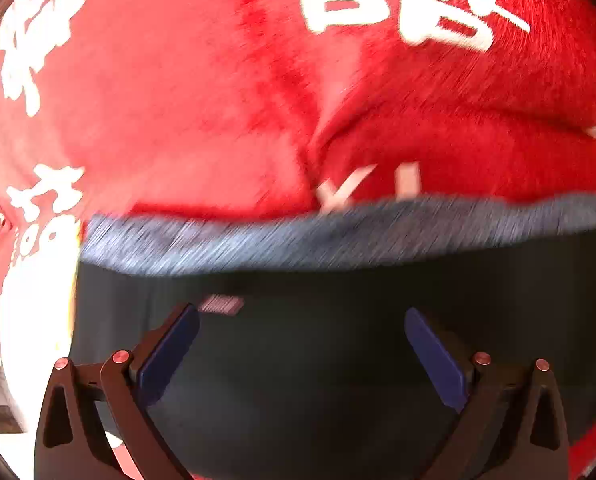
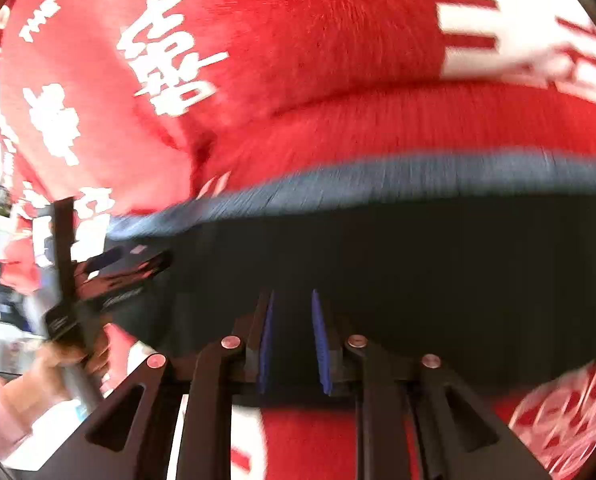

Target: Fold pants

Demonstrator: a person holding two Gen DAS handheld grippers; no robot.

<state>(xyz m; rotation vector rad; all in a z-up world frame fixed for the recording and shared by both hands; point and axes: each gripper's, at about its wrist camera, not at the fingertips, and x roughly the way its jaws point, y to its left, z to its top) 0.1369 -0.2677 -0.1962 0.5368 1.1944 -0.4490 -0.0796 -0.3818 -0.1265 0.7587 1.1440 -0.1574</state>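
- While everything's blurry, your red blanket (image 1: 178, 100) with white lettering fills the background.
- Dark pants (image 2: 418, 272) lie on it, grey waistband (image 1: 338, 232) on the far edge.
- Your left gripper (image 1: 302, 354) is spread wide over them.
- Your right gripper (image 2: 294, 340) is pinching the pants' near edge.

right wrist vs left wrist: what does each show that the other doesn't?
Right wrist only: the left gripper from the side, the hand holding it, and the right gripper, jaws narrowed over the pants.
Left wrist only: its own jaws spread wide, and a small label on the pants.
Both: dark pants with a grey waistband lying on a red cloth printed in white.
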